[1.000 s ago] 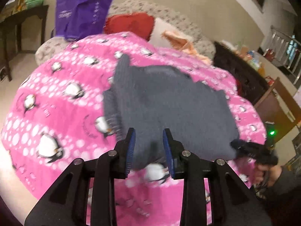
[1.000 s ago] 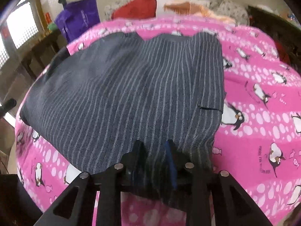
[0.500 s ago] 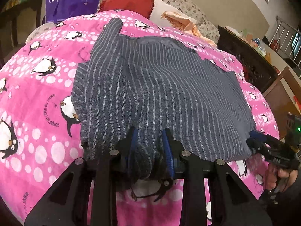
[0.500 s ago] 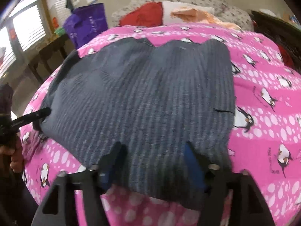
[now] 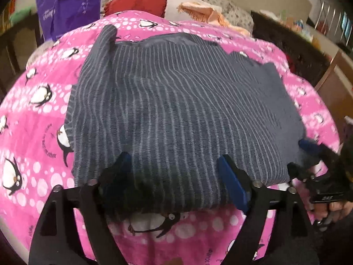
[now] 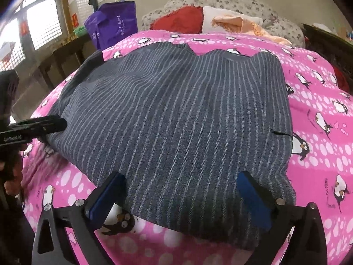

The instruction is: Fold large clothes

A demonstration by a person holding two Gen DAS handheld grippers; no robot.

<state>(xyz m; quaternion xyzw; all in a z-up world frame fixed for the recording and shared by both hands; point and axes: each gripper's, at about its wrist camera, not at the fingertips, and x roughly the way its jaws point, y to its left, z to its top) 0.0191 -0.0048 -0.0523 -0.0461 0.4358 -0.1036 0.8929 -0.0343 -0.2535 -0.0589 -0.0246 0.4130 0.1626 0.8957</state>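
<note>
Dark grey pinstriped woven garment (image 5: 176, 114) lying flat on pink penguin-print bedspread (image 5: 33, 114). Left gripper (image 5: 178, 176) jaws gaping wide, straddling near hem. Right gripper (image 6: 183, 196) jaws likewise spread, gripping nothing, hem lying between them.

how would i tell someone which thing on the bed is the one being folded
Find the bed under the pink penguin blanket. Spread flat across its middle lies the striped garment, dark grey with thin pale lines, unlike the red cushion and peach cloth by the headboard.

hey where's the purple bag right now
The purple bag sits past the pink penguin blanket's far left corner, upper left in both wrist views, left of the red cushion.
</note>
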